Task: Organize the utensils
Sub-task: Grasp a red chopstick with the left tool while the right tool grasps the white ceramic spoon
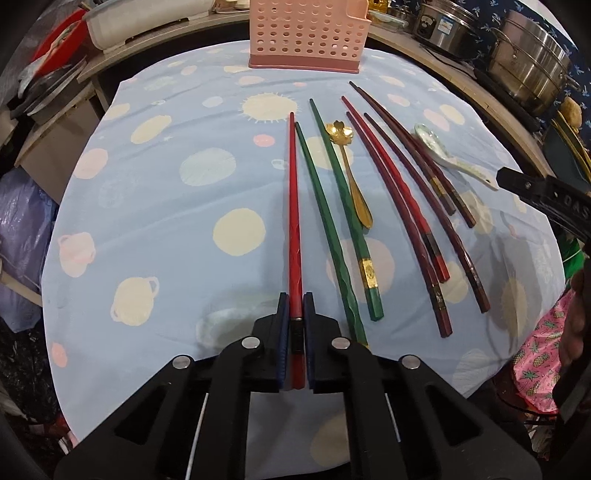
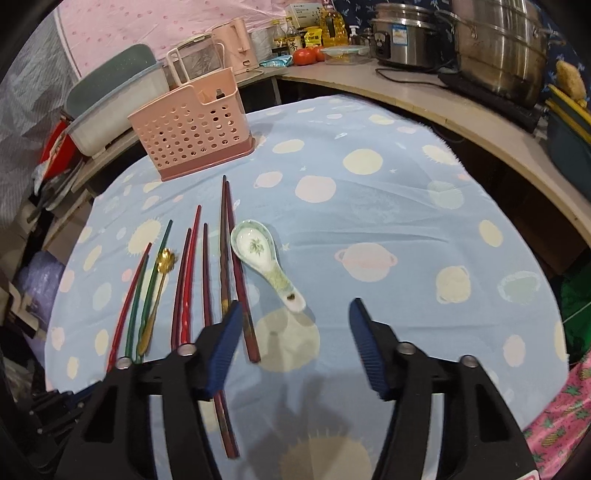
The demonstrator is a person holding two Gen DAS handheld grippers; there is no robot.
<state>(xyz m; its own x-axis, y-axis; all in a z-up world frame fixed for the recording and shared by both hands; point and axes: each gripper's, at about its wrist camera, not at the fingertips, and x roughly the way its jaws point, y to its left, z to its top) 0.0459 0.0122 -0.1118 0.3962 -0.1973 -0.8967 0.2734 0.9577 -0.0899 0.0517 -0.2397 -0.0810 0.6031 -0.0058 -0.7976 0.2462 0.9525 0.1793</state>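
Left tool [image 1: 295, 306] clamped on one red chopstick [image 1: 293, 206]; right tool [image 2: 295, 314] partly spread, holding nothing.

The left tool's pads press the thick end of the leftmost red chopstick, which lies on the blue spotted tabletop [image 1: 155, 229] pointing toward the pink perforated holder [image 1: 308, 35] at the far edge. The right tool hovers over bare cloth just near the handle of the white ceramic spoon [image 2: 264, 264], its left pad above the dark chopsticks [image 2: 236, 280]. The tabletop's whole left part and right part lie free; its near rim curves just under both tools, and a cluttered counter [image 2: 443, 96] runs along the far side. Counted: eight chopsticks (two green [image 1: 325, 221], the rest red or dark red), one gold spoon [image 1: 351, 173], one ceramic spoon, one holder.
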